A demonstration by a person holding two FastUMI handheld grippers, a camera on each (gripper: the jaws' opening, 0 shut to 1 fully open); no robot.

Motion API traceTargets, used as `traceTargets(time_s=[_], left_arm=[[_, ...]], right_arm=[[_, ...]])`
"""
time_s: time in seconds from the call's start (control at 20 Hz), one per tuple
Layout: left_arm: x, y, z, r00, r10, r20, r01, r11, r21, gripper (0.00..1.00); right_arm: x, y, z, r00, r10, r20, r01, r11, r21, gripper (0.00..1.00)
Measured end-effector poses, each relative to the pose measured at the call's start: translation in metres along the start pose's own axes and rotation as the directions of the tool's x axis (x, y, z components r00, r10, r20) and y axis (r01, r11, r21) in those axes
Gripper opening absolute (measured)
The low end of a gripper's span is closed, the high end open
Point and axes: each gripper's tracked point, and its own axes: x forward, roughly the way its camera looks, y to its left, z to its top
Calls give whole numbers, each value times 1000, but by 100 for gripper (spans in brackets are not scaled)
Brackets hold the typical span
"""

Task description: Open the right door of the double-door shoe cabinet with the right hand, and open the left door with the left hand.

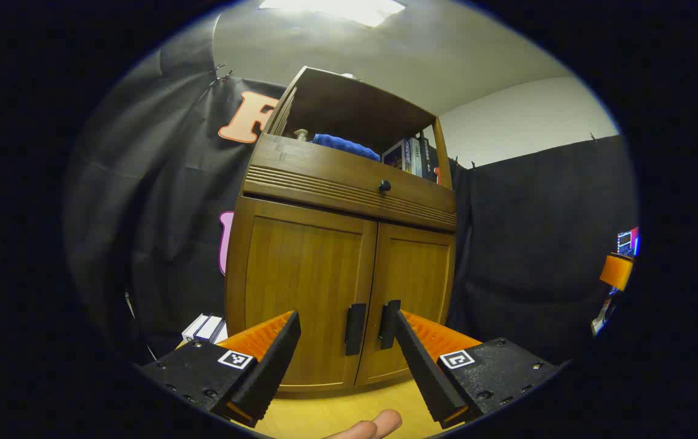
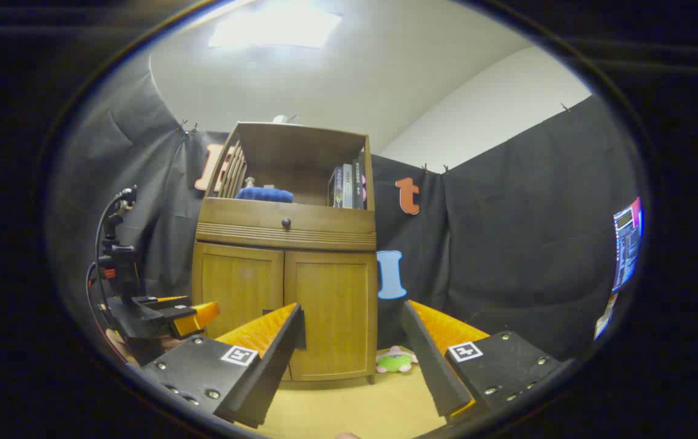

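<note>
- Nearest the camera, left gripper view: the left gripper has its black-and-orange fingers spread wide, holding nothing. A fingertip of the person's hand shows at the bottom edge.
- Right gripper view: the right gripper is likewise spread wide & empty. The left gripper appears again at far left, held low, pointing toward the cabinet.
- Both grippers sit low, aimed forward & slightly up — neither touches anything.
- On the yellow floor stands the shoe cabinet, wooden, both doors shut.
- Left door and right door meet at centre; each carries a short vertical black handle: left handle, right handle, just beside each other.
- Handling, by judgement: rigid wood panels on side hinges, likely light to swing. Handles look smooth & narrow — pinch across each handle, pull outward in an arc.
- Farther up: a drawer w/ a black knob, then an open shelf w/ a blue cloth and books.
- A small green toy lies by the cabinet's right foot.
</note>
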Motion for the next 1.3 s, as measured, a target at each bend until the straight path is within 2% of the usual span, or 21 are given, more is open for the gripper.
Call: traceTargets(time_s=[0.05,0.15,0.2,0.25,0.3,0.35,0.4,0.5,0.55,0.6,0.7,0.75,0.9,0.95,1.0,1.05,1.1,1.3], left_arm=[[-1,-3,2,1000,-12,11,12,1000,4,99],[-3,-9,8,999,-21,34,21,1000,22,95],[-5,-9,5,999,-23,37,22,999,27,92],[-4,-11,5,999,-24,37,23,999,27,95],[-5,-12,4,999,-26,34,25,999,29,92],[-4,-14,4,999,-27,34,26,999,31,95],[-3,-14,2,999,-27,31,26,999,33,95],[-2,-16,0,999,-26,24,25,999,39,95],[-2,-17,0,999,-28,23,27,999,37,95],[-1,-18,0,999,-34,26,33,999,33,95],[-1,-20,0,999,-40,27,39,999,34,95],[-1,-19,0,999,-38,27,37,999,36,92],[-2,-19,-1,999,-30,24,29,999,37,95],[-3,-18,-1,999,-28,23,27,999,38,95],[-2,-18,-2,1000,-24,17,24,999,38,95],[-1,-17,-3,1000,-23,13,22,999,37,95],[-1,-17,-4,1000,-22,9,22,999,35,95],[1,-15,-1,1000,-25,16,25,999,36,95]], right_arm=[[-4,1,0,1000,5,4,-5,1000,1,93],[-7,-1,1,1000,5,6,-5,1000,-7,93],[-8,-2,0,1000,0,1,0,1000,-11,97],[-7,-2,-2,1000,-2,-2,2,1000,-16,98],[-7,-2,-3,1000,0,-2,0,1000,-18,97],[-6,-2,-4,1000,2,-5,-3,1000,-16,97],[-7,-1,-6,1000,6,-6,-6,1000,-12,93],[-10,-2,-7,1000,9,-7,-9,1000,-4,100],[-10,-2,-8,1000,9,-7,-9,1000,-5,93],[-11,-3,-7,1000,9,-6,-9,1000,-9,98],[-11,-5,-4,1000,1,-4,-1,1000,-12,98],[-11,-6,-3,1000,0,0,0,1000,-11,93],[-11,-8,-1,1000,0,14,0,1000,-9,93],[-10,-7,-3,1000,1,14,-1,1000,-14,98],[-7,-8,-5,1000,1,8,-1,1000,-20,93],[-3,-8,-10,1000,2,2,-2,1000,-28,93],[3,-8,-14,1000,2,-6,-2,999,-36,97],[42,-7,-42,998,6,-56,-10,998,-68,97]])
